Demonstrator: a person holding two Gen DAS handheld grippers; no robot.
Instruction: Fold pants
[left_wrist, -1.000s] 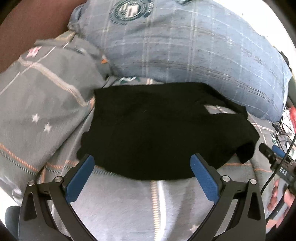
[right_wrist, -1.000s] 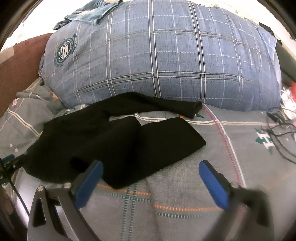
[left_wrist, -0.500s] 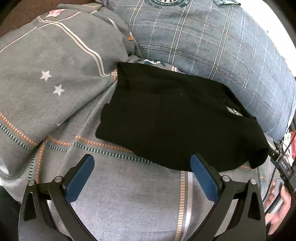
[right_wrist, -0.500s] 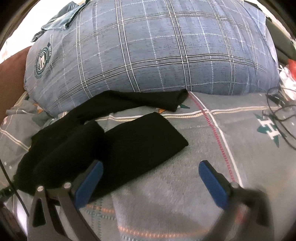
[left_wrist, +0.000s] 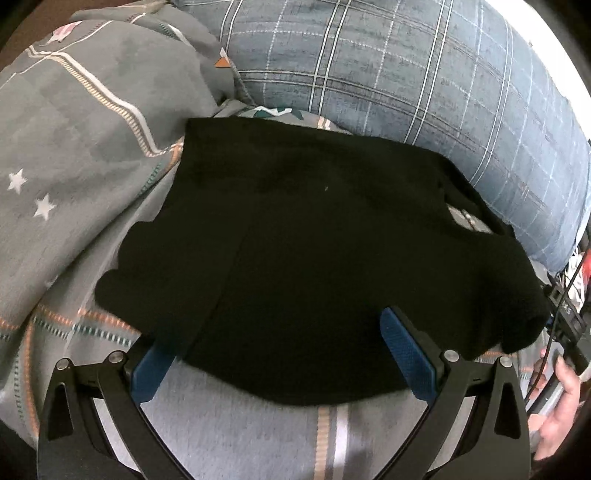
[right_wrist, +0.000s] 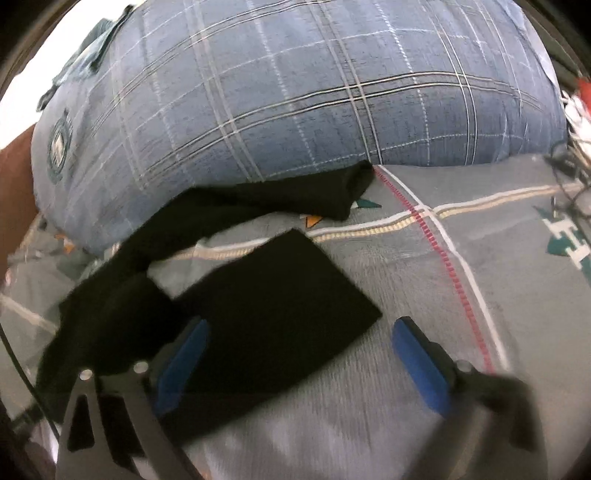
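Black pants (left_wrist: 314, 251) lie on a grey patterned bed cover (left_wrist: 74, 155), their top end nearest my left gripper. My left gripper (left_wrist: 280, 350) is open, its blue pads over the near edge of the cloth, and holds nothing. In the right wrist view the pants (right_wrist: 273, 314) show two legs: a near leg lying flat and a far leg (right_wrist: 280, 199) running along the pillow's foot. My right gripper (right_wrist: 299, 362) is open and empty, its left pad over the near leg, its right pad over bare cover.
A big blue plaid pillow (right_wrist: 295, 103) stands right behind the pants and also fills the back of the left wrist view (left_wrist: 406, 74). Black cables (right_wrist: 569, 177) lie at the far right. A bare hand (left_wrist: 557, 413) holds the other gripper's handle.
Both grippers have moved closer to the pants. The left pads now overlap the near edge of the cloth. The right gripper has come over the near leg's end. Both stay open.
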